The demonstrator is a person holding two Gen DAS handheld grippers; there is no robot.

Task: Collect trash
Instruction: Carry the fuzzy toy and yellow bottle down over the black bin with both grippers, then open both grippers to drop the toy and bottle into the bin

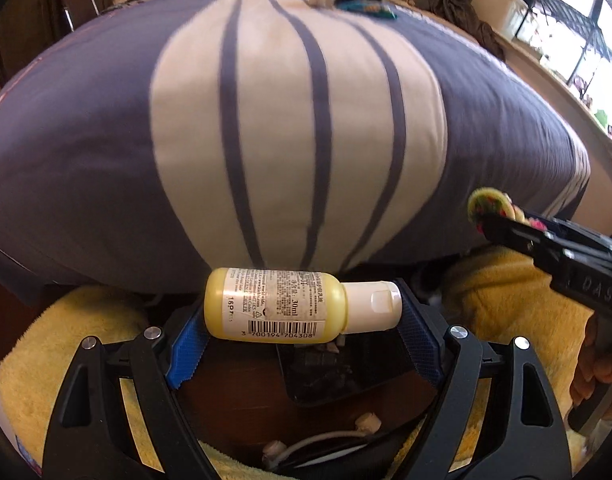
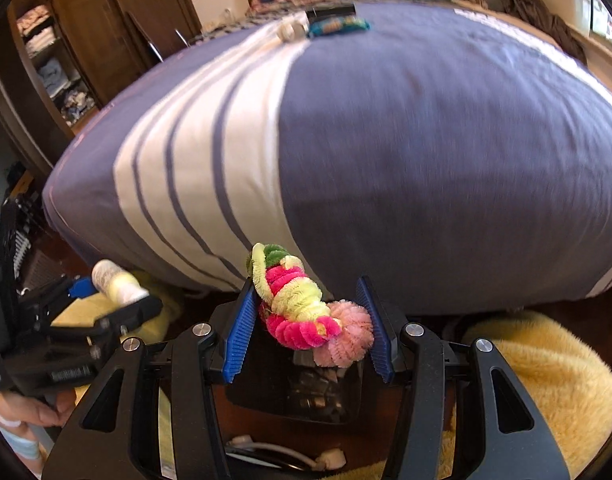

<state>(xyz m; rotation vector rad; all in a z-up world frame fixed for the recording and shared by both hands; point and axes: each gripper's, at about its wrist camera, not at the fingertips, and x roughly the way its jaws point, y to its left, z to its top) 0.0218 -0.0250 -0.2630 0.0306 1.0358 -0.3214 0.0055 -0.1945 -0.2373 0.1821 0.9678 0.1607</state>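
My left gripper (image 1: pixel 302 312) is shut on a small yellow bottle (image 1: pixel 274 306) with a white cap, held sideways between the blue pads above a dark bin (image 1: pixel 346 376). My right gripper (image 2: pixel 310 320) is shut on a fuzzy pink, yellow and green chenille twist (image 2: pixel 302 308), held over the same dark bin (image 2: pixel 306 396). The right gripper with the twist (image 1: pixel 490 204) shows at the right of the left wrist view. The left gripper with the bottle (image 2: pixel 114 280) shows at the left of the right wrist view.
A bed with a blue and white striped cover (image 1: pixel 266 120) lies ahead. On its far end lie a teal wrapper (image 2: pixel 338 24), a small white object (image 2: pixel 290 30) and a dark item (image 2: pixel 330 10). Yellow fluffy towels (image 2: pixel 546 380) flank the bin. A white cable (image 1: pixel 318 440) lies below. A wooden wardrobe (image 2: pixel 86 40) stands left.
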